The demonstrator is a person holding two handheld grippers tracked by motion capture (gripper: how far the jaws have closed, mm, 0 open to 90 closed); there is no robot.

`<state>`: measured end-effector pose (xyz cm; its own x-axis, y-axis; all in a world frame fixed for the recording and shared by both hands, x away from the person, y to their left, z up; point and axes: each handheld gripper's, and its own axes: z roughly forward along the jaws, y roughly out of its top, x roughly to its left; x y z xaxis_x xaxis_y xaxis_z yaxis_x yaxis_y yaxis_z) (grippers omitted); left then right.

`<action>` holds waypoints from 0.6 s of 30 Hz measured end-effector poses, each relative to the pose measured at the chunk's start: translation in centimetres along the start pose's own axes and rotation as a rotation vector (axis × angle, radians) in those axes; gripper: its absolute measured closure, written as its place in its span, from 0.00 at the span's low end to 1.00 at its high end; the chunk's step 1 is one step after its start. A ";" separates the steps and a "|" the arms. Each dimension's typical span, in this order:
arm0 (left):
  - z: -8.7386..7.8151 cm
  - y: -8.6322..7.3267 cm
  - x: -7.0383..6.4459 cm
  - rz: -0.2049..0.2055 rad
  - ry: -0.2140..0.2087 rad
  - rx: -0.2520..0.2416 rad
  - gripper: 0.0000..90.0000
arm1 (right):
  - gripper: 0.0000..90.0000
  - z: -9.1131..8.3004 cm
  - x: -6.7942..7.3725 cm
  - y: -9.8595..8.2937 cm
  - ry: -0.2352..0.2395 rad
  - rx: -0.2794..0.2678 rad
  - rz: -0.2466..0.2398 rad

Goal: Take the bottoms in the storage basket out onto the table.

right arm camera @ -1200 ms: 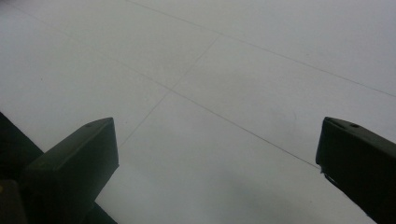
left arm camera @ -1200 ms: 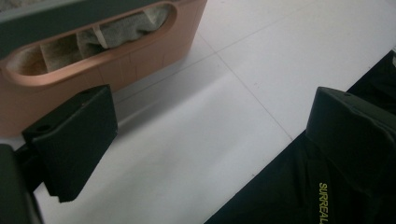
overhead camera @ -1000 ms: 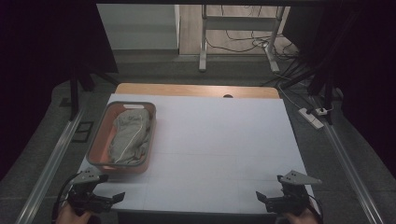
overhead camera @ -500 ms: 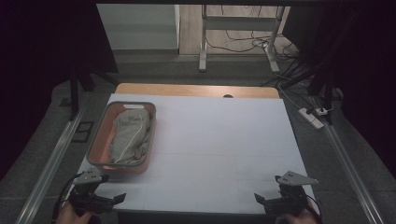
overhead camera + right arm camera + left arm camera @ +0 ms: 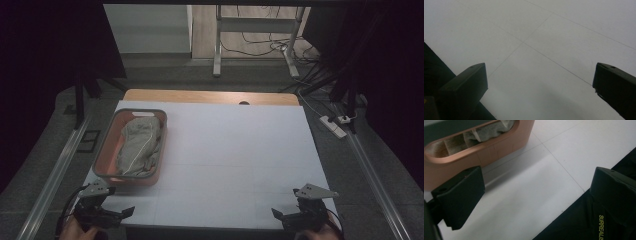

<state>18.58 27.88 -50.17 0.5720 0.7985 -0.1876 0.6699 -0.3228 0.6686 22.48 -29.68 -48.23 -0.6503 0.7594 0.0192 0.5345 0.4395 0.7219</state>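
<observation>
**A:** How are your tongs sitting right now?

**B:** Your left gripper (image 5: 116,214) is hovering at the near left corner, about seven o'clock on the white table sheet (image 5: 235,165), and its two black jaws are standing wide apart with nothing between them. In the left gripper view the left gripper (image 5: 534,202) is looking over bare sheet, with one jaw at nine o'clock and the other at three o'clock.

**A:** And the other one?

**B:** Your right gripper (image 5: 285,216) is hanging at the near right corner, about five o'clock, jaws also spread and gripping nothing. In the right gripper view the right gripper (image 5: 540,85) is facing only the pale sheet and its thin seam lines.

**A:** Where is the thing you are working toward?

**B:** The salmon-pink rectangular plastic basket (image 5: 106,170) is sitting on the left side of the sheet, near nine o'clock, just beyond your left gripper at its twelve o'clock, close but apart. In the left gripper view the basket's rounded wall (image 5: 499,145) is showing at eleven o'clock, above the left-hand jaw.

**A:** What is inside?

**B:** A crumpled grey cloth garment with a pale trim line (image 5: 139,146) is lying in the basket, filling most of it. Your right gripper is staying well apart from both.
</observation>
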 end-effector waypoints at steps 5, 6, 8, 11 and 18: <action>-0.1 0.1 -0.1 0.006 0.000 0.022 0.00 | 0.00 0.0 0.0 0.0 0.006 -0.002 0.002; -0.2 0.1 -0.1 0.011 0.004 0.019 0.00 | 0.00 0.0 -0.1 0.0 0.006 -0.003 0.003; -0.4 0.2 -0.3 0.017 0.004 0.010 0.00 | 0.00 0.0 -0.1 0.0 0.006 -0.002 0.004; -0.6 0.3 -0.5 0.034 0.008 0.006 0.00 | 0.00 0.0 -0.1 0.0 0.007 0.000 0.003; -0.6 0.6 -1.1 0.077 -0.010 0.011 0.00 | 0.00 0.0 -0.1 0.0 0.012 0.001 0.002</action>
<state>18.09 27.06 -49.11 0.6270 0.7657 -0.1433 0.6286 -0.3886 0.6737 22.53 -29.72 -48.26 -0.6556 0.7546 0.0288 0.5364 0.4385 0.7211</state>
